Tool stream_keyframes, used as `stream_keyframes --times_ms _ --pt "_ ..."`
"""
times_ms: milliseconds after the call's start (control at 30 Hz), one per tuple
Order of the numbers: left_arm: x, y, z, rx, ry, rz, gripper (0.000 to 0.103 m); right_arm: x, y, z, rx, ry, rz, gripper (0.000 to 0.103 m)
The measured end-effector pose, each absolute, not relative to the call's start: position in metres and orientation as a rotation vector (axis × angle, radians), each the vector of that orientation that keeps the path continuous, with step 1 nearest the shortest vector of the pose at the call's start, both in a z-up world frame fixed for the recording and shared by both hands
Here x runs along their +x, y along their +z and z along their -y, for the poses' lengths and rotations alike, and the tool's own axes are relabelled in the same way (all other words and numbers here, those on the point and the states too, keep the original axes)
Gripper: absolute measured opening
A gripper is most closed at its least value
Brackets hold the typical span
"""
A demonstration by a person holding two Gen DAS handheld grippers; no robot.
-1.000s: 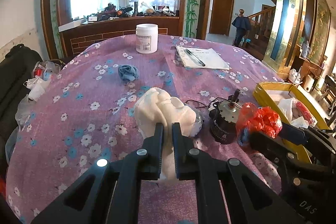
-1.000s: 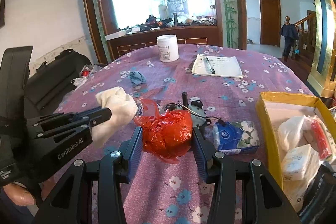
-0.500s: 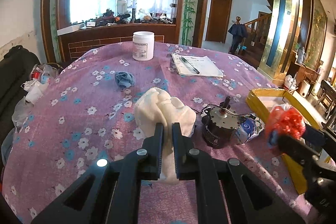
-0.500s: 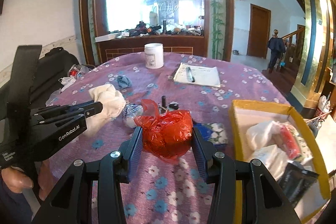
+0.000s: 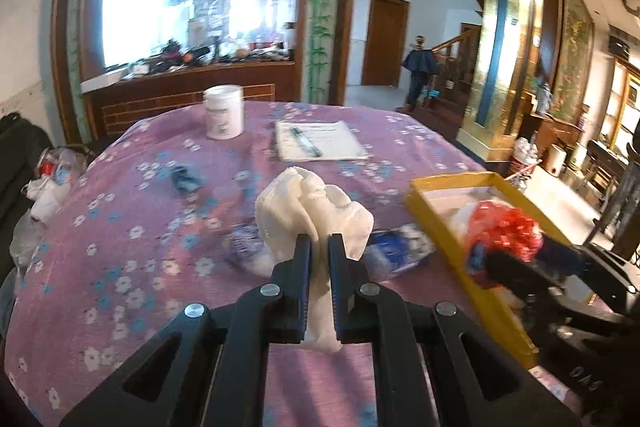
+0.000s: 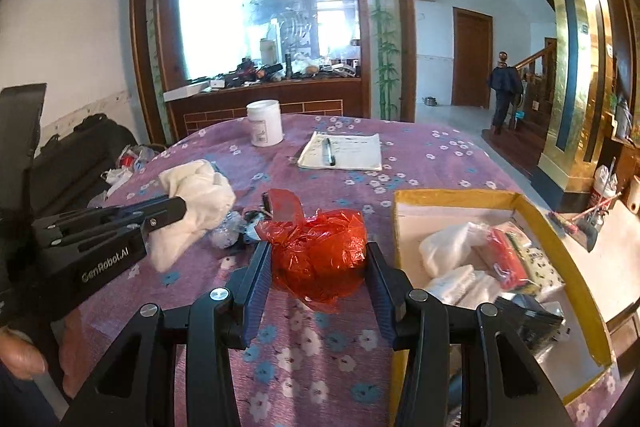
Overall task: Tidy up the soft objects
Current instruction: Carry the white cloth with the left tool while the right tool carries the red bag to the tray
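My left gripper [image 5: 319,247] is shut on a white cloth [image 5: 312,215] and holds it above the purple flowered tablecloth; the cloth [image 6: 196,199] and the gripper [image 6: 172,211] also show at the left of the right wrist view. My right gripper [image 6: 318,263] is shut on a crumpled red plastic bag [image 6: 320,259], held above the table just left of a yellow box [image 6: 448,195]. The box holds white cloths [image 6: 452,251] and a red item [image 6: 506,259]. From the left wrist view the red bag [image 5: 504,231] hangs over the box [image 5: 432,187].
A small blue cloth [image 5: 184,179] lies on the table at the left. A white jar [image 6: 264,123] and a notepad with a pen [image 6: 344,151] stand at the far side. A blue tissue pack [image 5: 400,255] lies by the box. Bags sit off the table's left edge [image 5: 48,183].
Both grippers have moved right toward the yellow box with their loads. The small motor seen earlier is now hidden.
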State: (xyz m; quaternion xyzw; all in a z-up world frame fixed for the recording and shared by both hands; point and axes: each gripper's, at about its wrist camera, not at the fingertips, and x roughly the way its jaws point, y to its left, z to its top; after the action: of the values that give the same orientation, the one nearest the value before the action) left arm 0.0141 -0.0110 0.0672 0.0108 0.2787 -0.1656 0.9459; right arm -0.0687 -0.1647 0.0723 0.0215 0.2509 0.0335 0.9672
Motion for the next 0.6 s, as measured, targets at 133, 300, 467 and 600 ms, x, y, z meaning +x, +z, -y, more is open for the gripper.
stream_keyframes --times_ms 133,300,467,600 --pt "0.008 0.071 0.044 0.037 -0.389 -0.566 0.008 -0.076 0.074 0.188 0.078 0.036 -0.499 0.049" --pt "0.002 0.071 0.089 0.054 -0.457 -0.586 0.008 -0.083 0.073 0.233 0.153 -0.037 -0.496 0.049" --pt "-0.005 0.060 0.141 0.088 -0.521 -0.615 0.009 -0.089 0.068 0.282 0.219 -0.125 -0.505 0.049" --pt "-0.008 0.043 0.178 0.119 -0.561 -0.649 0.009 -0.092 0.061 0.312 0.260 -0.174 -0.522 0.049"
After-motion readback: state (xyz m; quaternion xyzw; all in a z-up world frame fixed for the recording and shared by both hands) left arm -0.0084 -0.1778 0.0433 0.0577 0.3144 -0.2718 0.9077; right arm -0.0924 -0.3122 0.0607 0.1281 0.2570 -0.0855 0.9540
